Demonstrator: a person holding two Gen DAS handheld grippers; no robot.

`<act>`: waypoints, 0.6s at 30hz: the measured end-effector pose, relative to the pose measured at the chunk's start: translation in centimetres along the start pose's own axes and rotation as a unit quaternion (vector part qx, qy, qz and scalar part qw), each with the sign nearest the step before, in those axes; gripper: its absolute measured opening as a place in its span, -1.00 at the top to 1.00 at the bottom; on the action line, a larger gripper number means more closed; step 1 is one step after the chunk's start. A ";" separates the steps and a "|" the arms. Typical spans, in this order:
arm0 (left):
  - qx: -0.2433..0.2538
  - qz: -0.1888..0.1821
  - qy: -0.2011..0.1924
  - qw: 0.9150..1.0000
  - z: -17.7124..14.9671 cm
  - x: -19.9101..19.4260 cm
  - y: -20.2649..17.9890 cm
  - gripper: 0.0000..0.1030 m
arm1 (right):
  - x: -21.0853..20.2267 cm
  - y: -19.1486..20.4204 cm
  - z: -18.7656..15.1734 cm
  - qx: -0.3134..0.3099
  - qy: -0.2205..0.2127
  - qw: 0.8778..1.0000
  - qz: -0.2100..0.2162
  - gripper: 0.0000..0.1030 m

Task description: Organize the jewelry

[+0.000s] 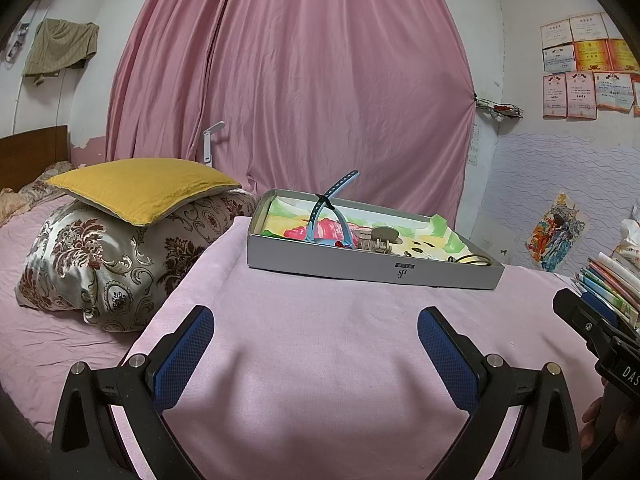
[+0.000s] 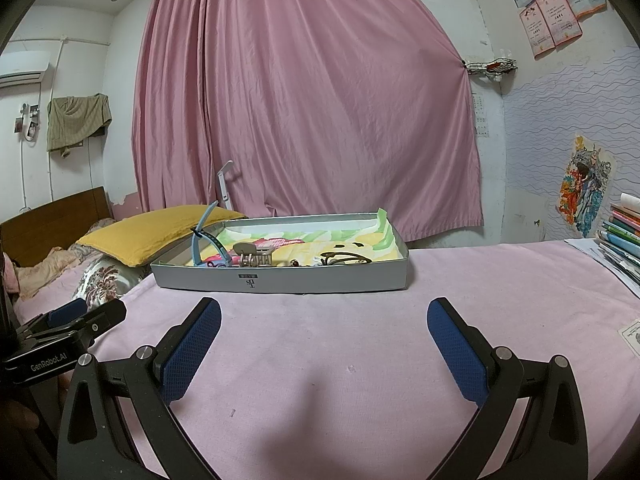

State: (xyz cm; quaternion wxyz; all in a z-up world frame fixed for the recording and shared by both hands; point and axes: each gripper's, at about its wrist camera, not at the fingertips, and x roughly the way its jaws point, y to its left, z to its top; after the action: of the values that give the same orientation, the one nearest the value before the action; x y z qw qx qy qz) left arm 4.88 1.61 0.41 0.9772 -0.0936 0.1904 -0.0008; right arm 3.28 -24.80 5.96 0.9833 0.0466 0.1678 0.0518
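Jewelry (image 2: 256,258) jumbled in grey tray (image 2: 280,280) (blue strap (image 2: 197,240) upright), both grippers' fingers (image 2: 192,344) wide apart, empty.

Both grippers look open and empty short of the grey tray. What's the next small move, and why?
Probably ease the right gripper forward toward the grey tray. Both it and the left gripper hover open and empty over the pink cloth, short of the tray's jewelry.

Matt cardboard box (image 2: 280,280) on pink woven cloth (image 2: 320,360)
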 end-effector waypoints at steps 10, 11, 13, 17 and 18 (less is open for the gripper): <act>-0.001 0.000 0.000 1.000 0.0 0.0 0.0 -0.98 | 0.1 0.1 -0.1 0.000 -0.001 1.000 0.002 -0.97; 0.000 0.000 0.000 1.000 0.0 0.0 0.0 -0.98 | 0.1 0.1 -0.1 0.000 -0.001 1.000 0.002 -0.97; 0.000 0.000 0.000 1.000 0.0 0.0 0.0 -0.98 | 0.1 0.1 -0.1 0.000 -0.002 1.000 0.002 -0.97; 0.000 0.000 0.001 1.000 0.0 0.0 0.0 -0.98 | 0.1 0.1 -0.1 0.000 -0.002 1.000 0.002 -0.97; 0.000 0.000 0.001 1.000 0.0 0.0 0.0 -0.98 | 0.1 0.1 -0.1 0.000 -0.001 1.000 0.002 -0.97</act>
State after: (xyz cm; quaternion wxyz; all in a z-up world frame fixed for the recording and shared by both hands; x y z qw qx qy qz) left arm 4.92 1.61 0.45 0.9771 -0.0938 0.1909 -0.0010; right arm 3.31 -24.69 5.85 0.9835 0.0471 0.1663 0.0541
